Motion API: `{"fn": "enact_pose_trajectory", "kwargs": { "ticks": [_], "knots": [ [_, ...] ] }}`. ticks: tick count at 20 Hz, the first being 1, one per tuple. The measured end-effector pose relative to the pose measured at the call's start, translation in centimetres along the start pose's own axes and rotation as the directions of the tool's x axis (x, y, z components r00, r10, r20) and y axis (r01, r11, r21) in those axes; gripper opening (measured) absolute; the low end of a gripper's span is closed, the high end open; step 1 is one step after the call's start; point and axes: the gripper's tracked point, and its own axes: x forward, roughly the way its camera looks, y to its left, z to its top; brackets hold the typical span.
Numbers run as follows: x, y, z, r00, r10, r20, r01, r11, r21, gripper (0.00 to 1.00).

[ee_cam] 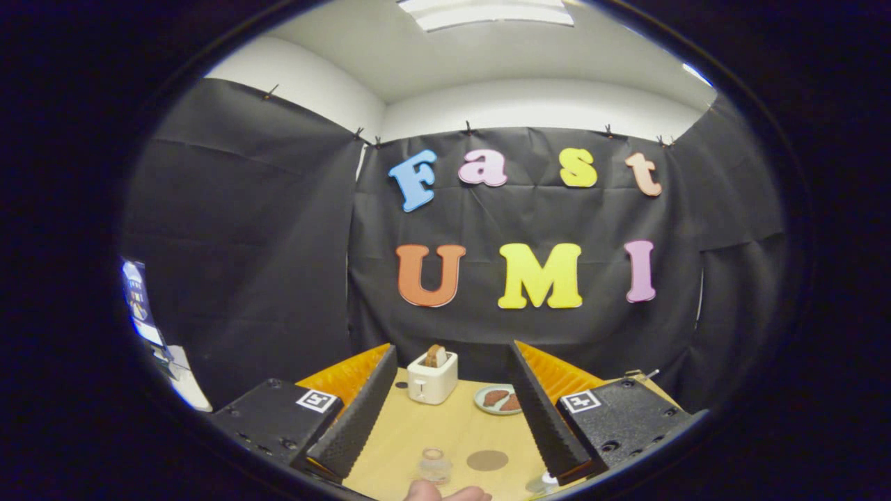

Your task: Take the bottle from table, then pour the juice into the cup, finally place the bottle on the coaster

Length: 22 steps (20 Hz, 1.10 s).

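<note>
My gripper [451, 348] is open and held high above a wooden table [445, 424], with nothing between its fingers. Far below, between the fingers, a small clear glass cup [433, 465] stands on the table. A round brown coaster [487, 460] lies flat just to the right of the cup, apart from it. A small pale object [546, 482] peeks out by the base of the right finger; I cannot tell whether it is the bottle. A person's hand [445, 493] shows at the near edge of the table, just in front of the cup.
A white toaster [432, 377] with a slice of bread in it stands at the back of the table. A plate [487, 407] with brown food pieces lies to its right. Black cloth walls close the booth behind and at both sides.
</note>
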Motion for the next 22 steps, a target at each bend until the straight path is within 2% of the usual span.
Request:
{"fn": "enact_pose_trajectory", "kwargs": {
  "ticks": [6,11,14,19,22],
  "knots": [
    [-2.3,0.9,-5.6,0.999,-0.04,-0.026,0.041,0.999,0.034,1.0],
    [-3.5,0.8,-9.7,0.993,-0.101,-0.063,0.102,0.995,0.011,1.0],
    [-3.9,1.0,-12.4,0.986,-0.134,-0.103,0.138,0.99,0.032,1.0],
    [-4.0,1.9,-17.8,0.971,-0.137,-0.197,0.159,0.982,0.101,1.0],
    [-4.1,1.3,-20.5,0.96,-0.17,-0.221,0.185,0.982,0.047,1.0]
  ]
}}
